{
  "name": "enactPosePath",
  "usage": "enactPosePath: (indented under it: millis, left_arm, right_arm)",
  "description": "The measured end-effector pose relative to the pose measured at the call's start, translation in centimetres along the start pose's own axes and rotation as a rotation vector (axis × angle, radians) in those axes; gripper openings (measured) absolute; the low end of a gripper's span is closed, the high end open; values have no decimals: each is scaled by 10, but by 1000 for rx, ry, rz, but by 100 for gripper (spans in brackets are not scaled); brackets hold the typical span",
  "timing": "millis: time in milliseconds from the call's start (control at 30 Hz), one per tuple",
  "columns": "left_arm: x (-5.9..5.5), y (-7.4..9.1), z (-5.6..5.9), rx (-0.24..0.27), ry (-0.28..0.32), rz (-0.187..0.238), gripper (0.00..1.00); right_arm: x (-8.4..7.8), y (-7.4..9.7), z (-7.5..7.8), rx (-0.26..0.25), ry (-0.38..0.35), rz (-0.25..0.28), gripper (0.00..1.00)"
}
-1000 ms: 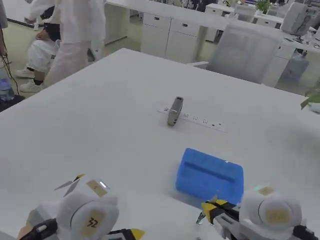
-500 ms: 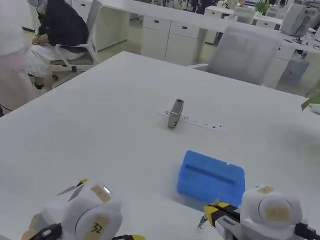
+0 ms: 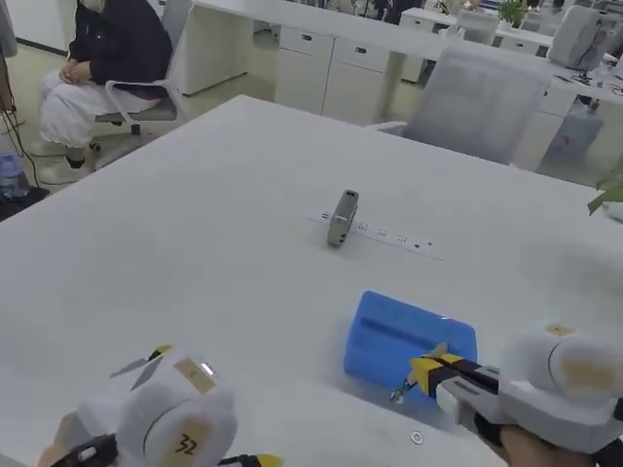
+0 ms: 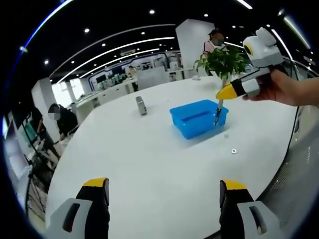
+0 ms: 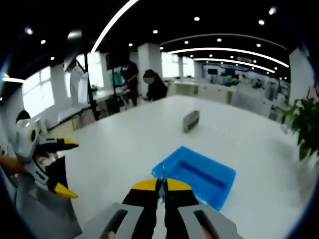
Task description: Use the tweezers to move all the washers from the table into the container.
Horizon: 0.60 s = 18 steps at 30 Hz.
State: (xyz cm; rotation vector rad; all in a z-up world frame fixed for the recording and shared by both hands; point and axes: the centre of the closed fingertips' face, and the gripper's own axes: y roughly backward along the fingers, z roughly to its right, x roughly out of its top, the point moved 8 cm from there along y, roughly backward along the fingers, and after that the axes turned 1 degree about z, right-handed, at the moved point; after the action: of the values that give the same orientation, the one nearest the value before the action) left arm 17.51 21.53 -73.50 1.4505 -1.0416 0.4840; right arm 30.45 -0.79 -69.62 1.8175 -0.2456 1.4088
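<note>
Beyond the far left corner of the counter (image 3: 195, 224), a seated person (image 3: 107, 44) is seen. The left claw (image 4: 163, 185) is held over the near edge of the counter, at the left. Its two jaws are spread wide apart above bare counter surface.

A grey block-shaped object (image 3: 341, 216) stands upright near the middle of the counter, at the left end of a white strip (image 3: 394, 235) that lies flat on the surface.

The blue container (image 3: 409, 336) rests open-topped on the near right part of the counter, between the grey block-shaped object and the near edge.

The tweezers (image 4: 218, 112) are pinched in the right claw (image 3: 428, 368), whose jaws are pressed together on them. The tweezers point downward, and their tips are located at the near wall of the container, toward its right end. It cannot be told whether the tips touch the container or whether anything is carried between them.

One washer (image 3: 417, 438) lies flat on the counter just outside the container, between its near wall and the near edge of the counter, apart from the tweezers.

The right claw is gripped by a hand (image 4: 281, 89) above the near right part of the counter. In the left gripper view, a green plant (image 4: 224, 59) is seen past the container.
</note>
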Motion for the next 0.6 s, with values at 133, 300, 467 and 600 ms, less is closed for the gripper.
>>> enactPosePath:
  millis: [133,300,467,600]
  left_arm:
    - [-1,0,-1,4,2,-9,94]
    - [-2,-1,-1,6,0,-17,94]
    - [-2,-1,-1,6,4,-18,94]
    - [-3,-2,-1,6,3,-25,93]
  right_arm:
    - [12,-2,2,-8,14,25,0]
    - [21,-10,6,-21,29,44,0]
    - [23,-29,17,-48,39,50,0]
    - [14,-46,18,-43,36,18,0]
